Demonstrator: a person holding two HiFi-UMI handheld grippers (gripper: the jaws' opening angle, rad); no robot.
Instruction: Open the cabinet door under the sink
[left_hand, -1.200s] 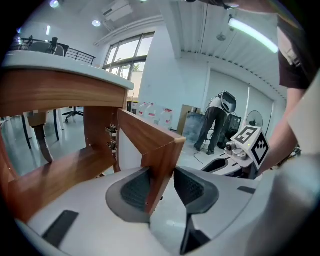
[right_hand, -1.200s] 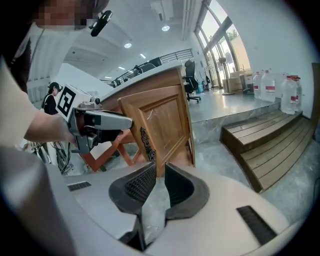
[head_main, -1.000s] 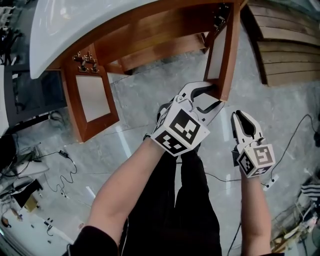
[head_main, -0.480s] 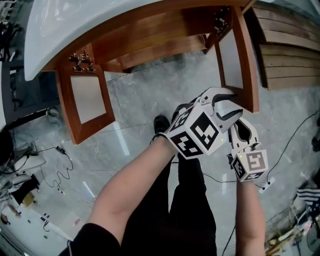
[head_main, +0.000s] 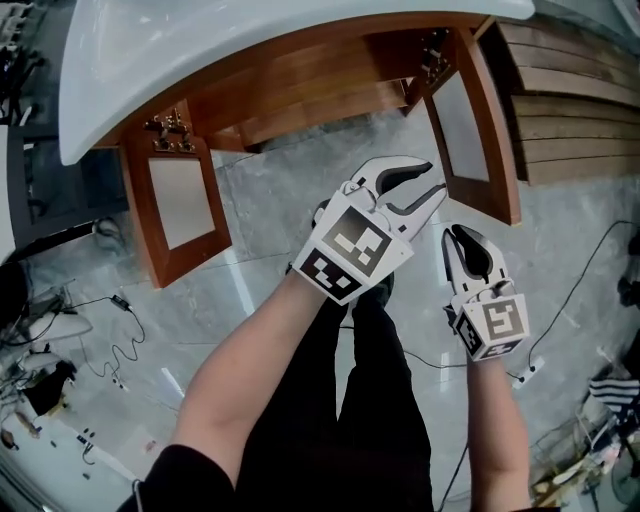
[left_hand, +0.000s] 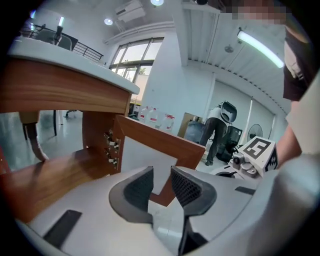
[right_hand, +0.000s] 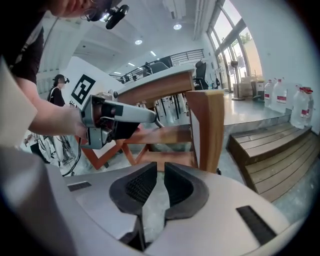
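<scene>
Cabinet door (head_main: 468, 125) stands swung out from the right front corner of the cabinet (head_main: 300, 85). Its long free edge lies just beyond the left gripper (head_main: 425, 187), which is nearer than the right gripper (head_main: 466, 240). The left jaws stand apart and have just been closing on nothing; the right jaws are slightly apart and empty. The white sink top (head_main: 200, 50) hides the cabinet's inside, and no handle shows.

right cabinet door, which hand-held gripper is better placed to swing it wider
Probably left: the left hand-held gripper, its empty jaws just closing, has a corner of the right cabinet door framed between them; the right hand-held gripper aims beside its edge.
</scene>
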